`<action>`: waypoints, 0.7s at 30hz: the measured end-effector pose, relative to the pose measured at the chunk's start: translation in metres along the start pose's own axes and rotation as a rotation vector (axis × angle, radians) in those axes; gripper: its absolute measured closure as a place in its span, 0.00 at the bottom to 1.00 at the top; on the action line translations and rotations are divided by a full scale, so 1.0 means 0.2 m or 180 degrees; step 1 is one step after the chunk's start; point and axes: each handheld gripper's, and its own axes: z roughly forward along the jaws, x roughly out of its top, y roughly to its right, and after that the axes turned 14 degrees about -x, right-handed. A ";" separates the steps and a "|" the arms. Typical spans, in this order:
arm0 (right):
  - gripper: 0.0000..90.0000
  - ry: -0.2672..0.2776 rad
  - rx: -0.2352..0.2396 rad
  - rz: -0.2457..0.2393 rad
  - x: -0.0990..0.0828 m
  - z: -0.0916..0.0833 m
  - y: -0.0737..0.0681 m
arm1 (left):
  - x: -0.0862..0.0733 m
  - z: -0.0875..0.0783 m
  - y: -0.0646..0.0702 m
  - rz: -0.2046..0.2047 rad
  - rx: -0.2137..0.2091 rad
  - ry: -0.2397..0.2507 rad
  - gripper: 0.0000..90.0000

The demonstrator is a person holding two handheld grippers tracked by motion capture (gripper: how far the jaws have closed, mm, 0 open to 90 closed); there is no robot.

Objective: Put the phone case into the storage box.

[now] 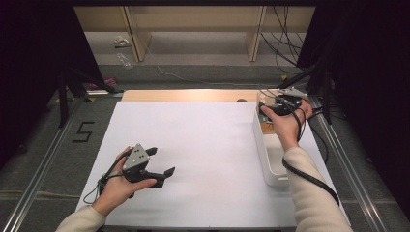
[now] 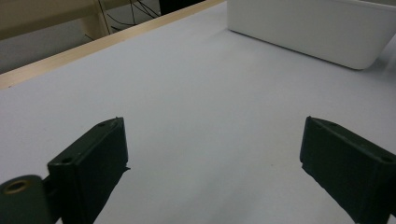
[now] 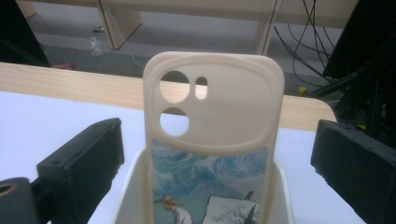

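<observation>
Writing: a black "5" is marked on the grey floor left of the bench; the cream plastic phone case carries no readable lettering, only a printed picture of blue swirling sky with a small figure on its lower part.

The phone case stands upright in the far end of the long white plastic bin, which sits along the right side of the white-topped bench. Its long axis is vertical, the camera cut-outs at the top, printed back facing the right gripper view.

Right tongs: jaws spread wide, one on each side of the case, neither touching it. In the high view they hang over the bin's far end.

Left tongs: jaws spread, holding nothing, low over bare bench at the near left, pointing toward the bin, well apart from it.
</observation>
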 end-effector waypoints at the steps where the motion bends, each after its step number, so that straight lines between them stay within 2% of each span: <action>1: 0.06 0.0021 0.0010 0.0010 0.00 -0.01 0.00 | 0.00 0.00 0.00 0.0000 0.0001 0.0003 0.08; 10: 0.16 0.0139 0.0168 -0.0046 -0.01 -0.12 0.01 | 0.00 0.00 0.00 -0.0019 -0.0013 0.0020 0.09; 21: 0.17 0.0224 0.0403 -0.0162 -0.04 -0.24 0.00 | 0.00 0.00 0.00 -0.0022 -0.0008 0.0007 0.09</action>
